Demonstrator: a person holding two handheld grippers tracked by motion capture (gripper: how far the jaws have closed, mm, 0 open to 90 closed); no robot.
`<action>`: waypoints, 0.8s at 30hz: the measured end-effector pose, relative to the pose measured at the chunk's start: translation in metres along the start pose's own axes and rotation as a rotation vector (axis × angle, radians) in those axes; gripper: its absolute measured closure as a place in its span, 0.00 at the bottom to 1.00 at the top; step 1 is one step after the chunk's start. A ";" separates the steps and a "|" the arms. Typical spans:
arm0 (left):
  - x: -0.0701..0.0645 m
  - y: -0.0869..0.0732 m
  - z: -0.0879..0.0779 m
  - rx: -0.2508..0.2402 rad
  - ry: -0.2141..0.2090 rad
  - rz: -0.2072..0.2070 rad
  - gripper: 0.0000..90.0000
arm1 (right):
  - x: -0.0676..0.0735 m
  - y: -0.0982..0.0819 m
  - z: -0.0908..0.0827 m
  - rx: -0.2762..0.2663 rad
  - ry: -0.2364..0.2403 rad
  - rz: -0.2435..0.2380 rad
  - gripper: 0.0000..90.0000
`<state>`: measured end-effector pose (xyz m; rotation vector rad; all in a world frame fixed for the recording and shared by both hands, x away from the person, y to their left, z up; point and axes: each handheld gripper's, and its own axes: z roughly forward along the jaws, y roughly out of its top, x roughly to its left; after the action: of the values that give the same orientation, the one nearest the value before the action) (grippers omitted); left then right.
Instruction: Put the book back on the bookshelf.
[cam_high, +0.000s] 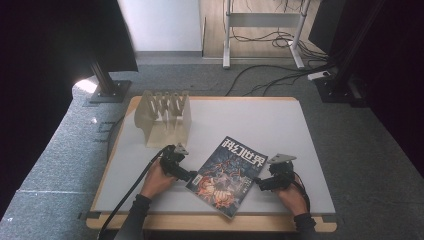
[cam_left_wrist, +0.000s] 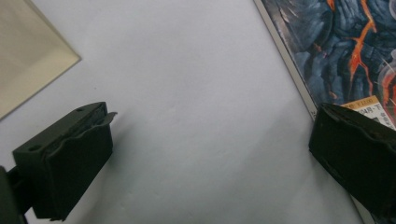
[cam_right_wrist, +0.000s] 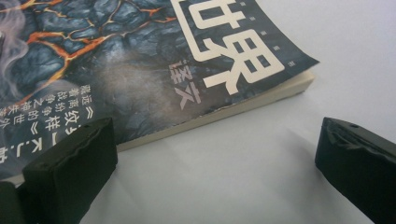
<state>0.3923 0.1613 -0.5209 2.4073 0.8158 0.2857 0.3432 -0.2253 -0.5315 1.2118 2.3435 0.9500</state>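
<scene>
White tabletop (cam_high: 280, 130) carries a dark-covered paperback magazine with lava artwork (cam_high: 230, 170) and a beige wooden slotted rack (cam_high: 165, 120). Left gripper (cam_high: 187, 175) and right gripper (cam_high: 260, 183) flank the magazine, jaws spread wide, grasping nothing.

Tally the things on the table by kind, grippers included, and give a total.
Magazine: 1
Wooden rack: 1
Grippers: 2, the left gripper and the right gripper, both open at the magazine's edges
Total: 4

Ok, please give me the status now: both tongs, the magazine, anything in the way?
Left tongs open, at magazine left edge. Right tongs open, at its right edge. Magazine flat on table, not gripped. Wooden rack behind, apart.
</scene>
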 end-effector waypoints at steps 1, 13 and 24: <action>-0.002 -0.001 -0.001 -0.001 0.010 0.005 0.00 | -0.001 0.001 0.001 0.003 0.003 0.006 0.00; -0.035 -0.023 -0.013 -0.039 -0.032 0.015 0.00 | -0.014 0.022 0.021 0.005 -0.027 0.037 0.00; -0.068 -0.029 -0.013 -0.085 -0.061 0.041 0.00 | -0.025 0.052 0.047 0.044 -0.069 0.033 0.00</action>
<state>0.3197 0.1443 -0.5286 2.3441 0.7133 0.2571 0.4144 -0.2054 -0.5294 1.2832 2.3087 0.8573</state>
